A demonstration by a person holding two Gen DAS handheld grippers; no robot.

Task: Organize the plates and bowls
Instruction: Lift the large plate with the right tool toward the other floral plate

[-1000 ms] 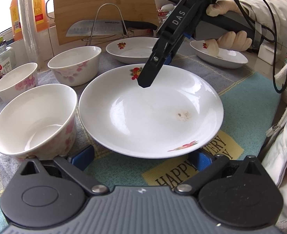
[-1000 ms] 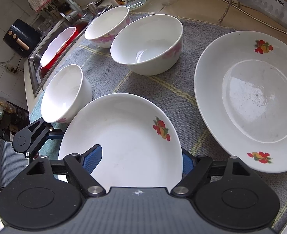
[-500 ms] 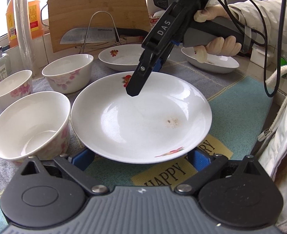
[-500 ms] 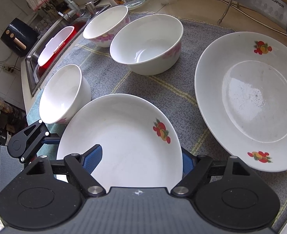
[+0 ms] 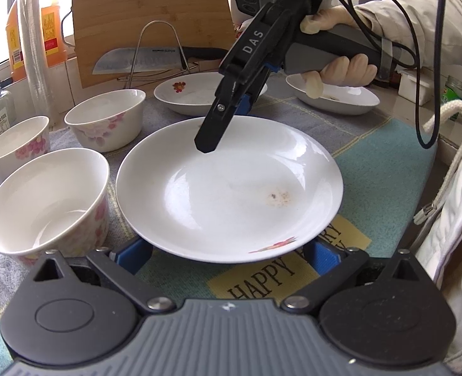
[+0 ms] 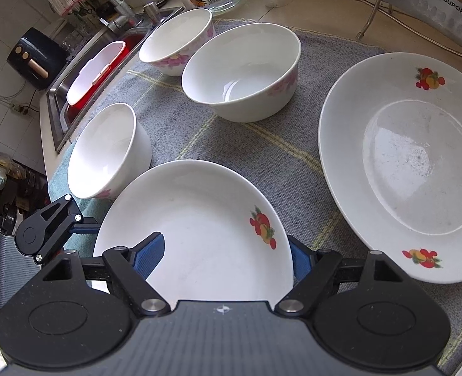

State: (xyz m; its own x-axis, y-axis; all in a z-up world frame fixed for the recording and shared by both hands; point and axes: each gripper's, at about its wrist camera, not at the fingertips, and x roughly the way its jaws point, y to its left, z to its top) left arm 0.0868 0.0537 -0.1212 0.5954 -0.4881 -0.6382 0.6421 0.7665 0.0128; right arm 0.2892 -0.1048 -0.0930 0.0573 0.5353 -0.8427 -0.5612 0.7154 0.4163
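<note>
Right tongs [image 5: 228,125] over near plate [image 5: 231,188] (rim between jaws), three bowls [image 6: 242,72] behind

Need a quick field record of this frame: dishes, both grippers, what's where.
focus: large white fruit-print plate, over grey-and-teal cloth mat; resting or lifted unclear
left gripper: open, fingers under plate's near rim
right gripper: jaws wide, straddling plate's far rim; contact unclear
bowls: three white pink-flower bowls, left of plate, unstacked
other plates: two smaller white plates behind, apart
background: bamboo cutting board, steel cleaver
</note>
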